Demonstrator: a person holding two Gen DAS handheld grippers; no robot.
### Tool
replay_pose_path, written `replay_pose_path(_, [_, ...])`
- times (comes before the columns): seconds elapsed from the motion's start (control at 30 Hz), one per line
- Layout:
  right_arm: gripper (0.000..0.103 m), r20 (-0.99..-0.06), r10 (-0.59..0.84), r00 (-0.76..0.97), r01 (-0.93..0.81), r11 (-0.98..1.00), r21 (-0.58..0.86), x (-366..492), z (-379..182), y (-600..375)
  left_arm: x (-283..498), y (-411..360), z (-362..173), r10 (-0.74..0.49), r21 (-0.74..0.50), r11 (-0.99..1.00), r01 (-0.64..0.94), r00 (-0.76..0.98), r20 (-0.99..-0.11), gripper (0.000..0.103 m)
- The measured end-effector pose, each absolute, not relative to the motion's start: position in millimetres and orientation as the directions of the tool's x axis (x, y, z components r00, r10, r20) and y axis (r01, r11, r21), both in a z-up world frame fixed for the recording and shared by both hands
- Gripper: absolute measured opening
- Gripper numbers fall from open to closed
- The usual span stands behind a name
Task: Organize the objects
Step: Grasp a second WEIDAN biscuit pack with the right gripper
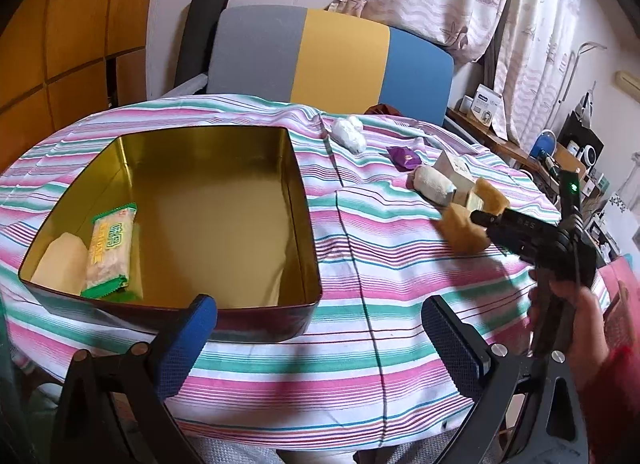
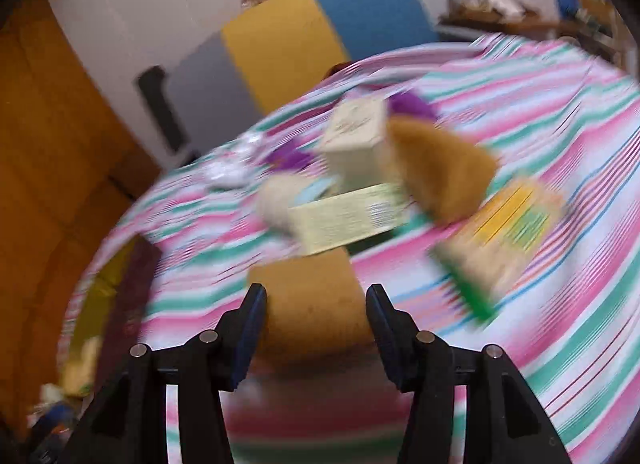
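A gold-lined tin box (image 1: 304, 248) sits on the striped tablecloth and holds a green cracker pack (image 1: 110, 254) and a pale yellow packet (image 1: 62, 264). My left gripper (image 1: 320, 340) is open and empty just in front of the tin. My right gripper (image 2: 316, 324) has its blue pads on either side of a tan cake piece (image 2: 312, 304); the view is blurred, and contact is unclear. The right gripper also shows in the left wrist view (image 1: 480, 220) at the tan piece (image 1: 460, 230). Behind lie a second tan piece (image 2: 440, 172), cream boxes (image 2: 356, 136), and a cracker pack (image 2: 496, 240).
A white wrapped item (image 1: 348, 134), a purple wrapper (image 1: 404, 156) and a cream roll (image 1: 432, 184) lie on the cloth. A grey, yellow and blue chair back (image 1: 328, 52) stands behind the table. A cluttered shelf (image 1: 560, 152) is at the right.
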State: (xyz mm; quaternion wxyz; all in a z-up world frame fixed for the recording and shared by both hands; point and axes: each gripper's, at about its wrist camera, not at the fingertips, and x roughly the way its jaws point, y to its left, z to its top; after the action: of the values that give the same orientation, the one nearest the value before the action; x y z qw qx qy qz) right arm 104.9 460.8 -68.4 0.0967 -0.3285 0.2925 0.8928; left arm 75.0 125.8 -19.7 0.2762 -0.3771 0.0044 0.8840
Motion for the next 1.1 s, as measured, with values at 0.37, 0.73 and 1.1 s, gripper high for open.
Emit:
replay_pose_path(0.37, [0.074,-0.651,0.433,-0.623,-0.725,-0.632,0.274,155.9,-47.7,494.1,78.8,133.8,-20.2,0.493,-0.195,-0.838,-0.51,-0.551,-0.674,0.103])
replay_pose_path(0.73, [0.074,-0.774,0.458,-0.438,-0.842,-0.51,0.174,115.8,-74.9,534.6,85.7,137.9,-15.9,0.493,-0.178,-0.831,-0.527,-0.549,-0.675,0.103])
replay_pose_path(1.1, [0.044,-0.736,0.397,-0.548,-0.736,-0.646,0.201,150.1,-74.3,524.4,80.9,162.4,-2.0,0.501,-0.173,-0.83,-0.531,-0.571,-0.651,0.103])
